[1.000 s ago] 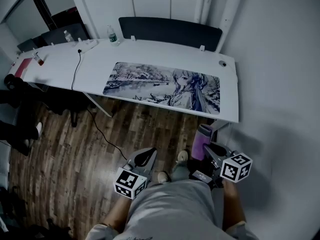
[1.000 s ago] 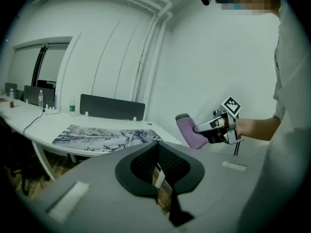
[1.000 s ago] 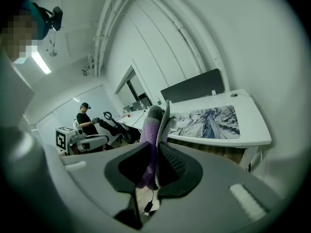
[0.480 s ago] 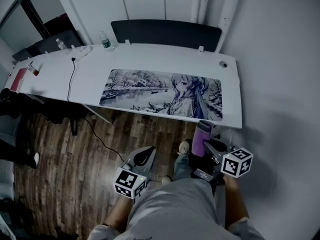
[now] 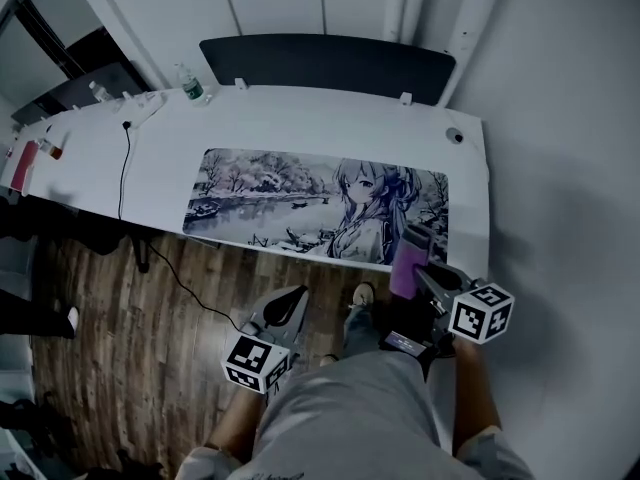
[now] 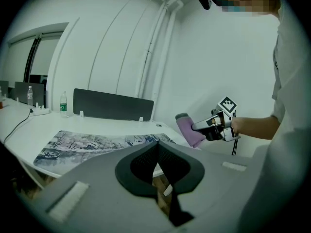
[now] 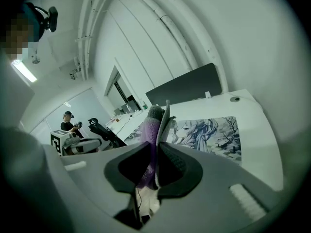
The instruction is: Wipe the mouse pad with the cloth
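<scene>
The long printed mouse pad (image 5: 320, 206) lies flat on the white desk (image 5: 300, 118); it also shows in the left gripper view (image 6: 97, 142) and the right gripper view (image 7: 209, 132). My right gripper (image 5: 418, 268) (image 7: 156, 152) is shut on a folded purple cloth (image 5: 408, 256) (image 7: 151, 130) that stands up between its jaws. The cloth hangs over the desk's front edge by the pad's near right corner, apart from the pad. The left gripper view shows the same cloth (image 6: 190, 130) from the side. My left gripper (image 5: 288, 310) (image 6: 156, 161) is shut and empty, low over the wooden floor.
A dark panel (image 5: 330, 60) runs along the desk's back edge. A water bottle (image 5: 187, 83) and a black cable (image 5: 125, 158) sit at the desk's left end. A small round fitting (image 5: 455, 136) is at the back right. Another person (image 7: 70, 123) stands far off.
The desk has come closer in the head view. My right gripper has carried the cloth up from beside the desk to the pad's near right corner. The left gripper has hardly moved.
</scene>
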Motion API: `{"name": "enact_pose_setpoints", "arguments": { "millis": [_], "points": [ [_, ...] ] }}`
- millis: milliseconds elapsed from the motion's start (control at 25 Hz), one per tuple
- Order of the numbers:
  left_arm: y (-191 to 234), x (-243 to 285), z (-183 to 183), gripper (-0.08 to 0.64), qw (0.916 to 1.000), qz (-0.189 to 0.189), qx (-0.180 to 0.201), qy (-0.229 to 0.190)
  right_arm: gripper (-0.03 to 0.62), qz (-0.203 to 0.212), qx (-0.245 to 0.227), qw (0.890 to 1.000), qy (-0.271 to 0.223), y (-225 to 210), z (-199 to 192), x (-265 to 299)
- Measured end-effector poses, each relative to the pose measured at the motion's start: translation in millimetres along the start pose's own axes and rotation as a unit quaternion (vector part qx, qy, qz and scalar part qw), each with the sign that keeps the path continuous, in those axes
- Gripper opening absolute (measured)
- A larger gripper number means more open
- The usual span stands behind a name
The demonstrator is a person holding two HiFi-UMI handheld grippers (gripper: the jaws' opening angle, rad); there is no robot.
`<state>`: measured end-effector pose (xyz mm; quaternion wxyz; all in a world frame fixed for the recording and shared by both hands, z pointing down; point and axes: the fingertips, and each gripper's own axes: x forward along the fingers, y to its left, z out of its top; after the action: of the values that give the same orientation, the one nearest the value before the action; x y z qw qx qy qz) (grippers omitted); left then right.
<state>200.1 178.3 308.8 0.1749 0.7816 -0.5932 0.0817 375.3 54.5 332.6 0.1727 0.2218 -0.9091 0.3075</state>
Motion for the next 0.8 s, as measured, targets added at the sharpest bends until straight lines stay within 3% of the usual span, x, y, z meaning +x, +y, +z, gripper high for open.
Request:
{"name": "enact_pose_setpoints", "arguments": {
  "millis": [440, 800],
  "points": [
    [42, 86, 54, 0.020, 0.9998, 0.022, 0.004, 0.001, 0.066, -0.006, 0.025, 0.999, 0.029, -84, 51, 44],
    [53, 139, 66, 0.020, 0.9992, 0.034, -0.001, 0.020, 0.066, -0.028, 0.045, 0.997, 0.051, -162, 77, 62]
  ]
}}
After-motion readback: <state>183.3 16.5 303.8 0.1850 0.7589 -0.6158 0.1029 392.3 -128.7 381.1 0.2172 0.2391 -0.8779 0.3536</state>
